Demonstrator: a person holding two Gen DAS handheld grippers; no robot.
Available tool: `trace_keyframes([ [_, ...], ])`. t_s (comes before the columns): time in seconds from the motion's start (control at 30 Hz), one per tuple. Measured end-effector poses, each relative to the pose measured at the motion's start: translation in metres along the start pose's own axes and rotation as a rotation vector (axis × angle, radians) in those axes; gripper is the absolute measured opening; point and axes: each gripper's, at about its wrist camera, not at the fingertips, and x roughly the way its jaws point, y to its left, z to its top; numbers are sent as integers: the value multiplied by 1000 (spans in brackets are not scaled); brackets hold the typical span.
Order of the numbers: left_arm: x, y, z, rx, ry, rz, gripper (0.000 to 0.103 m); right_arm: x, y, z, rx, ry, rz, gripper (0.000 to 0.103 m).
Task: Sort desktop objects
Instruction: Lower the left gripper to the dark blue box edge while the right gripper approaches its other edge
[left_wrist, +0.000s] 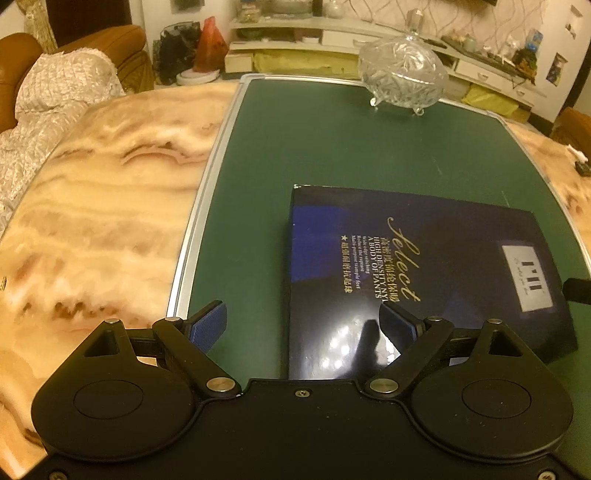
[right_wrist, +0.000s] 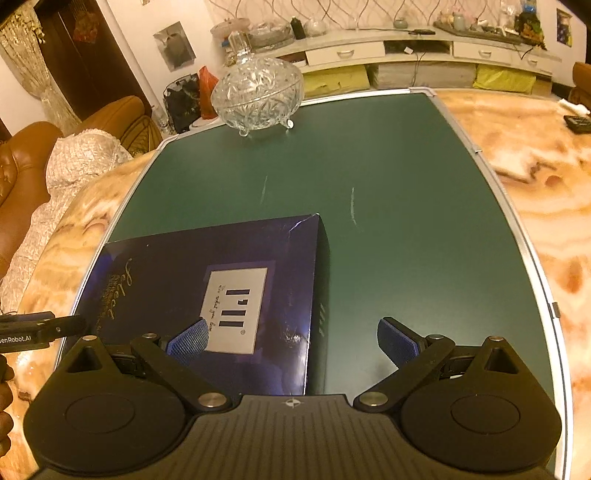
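Both wide-spread jaws straddle opposite edges of dark box (left_wrist: 424, 273).

Box (right_wrist: 207, 306) lies on board (right_wrist: 388, 221), glass bowl (right_wrist: 258, 96) behind it.

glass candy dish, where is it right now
The glass candy dish stands lidded at the green board's far edge, well beyond the dark blue box, upper left in the right-wrist view.

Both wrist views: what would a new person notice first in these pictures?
First, the dark blue box with gold letters, lying flat on the near part of the green board. Next, the glass bowl with a lid, standing at the board's far edge. The left gripper and the right gripper are both open, each over one side edge of the box.
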Motion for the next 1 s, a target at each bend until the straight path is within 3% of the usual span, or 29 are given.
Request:
trace_keyframes([
  [0.07, 5, -1, 1, 21, 4, 19, 95, 5, -1, 1, 8, 11, 9, 101],
  [0.53, 16, -20, 5, 44, 8, -61, 96, 37, 12, 0, 17, 71, 43, 101],
  [0.7, 21, -18, 5, 0, 26, -103, 96, 39, 10, 0, 37, 74, 63, 101],
  [1.0, 23, -23, 5, 5, 28, -99, 97, 44, 17, 3, 14, 92, 58, 103],
])
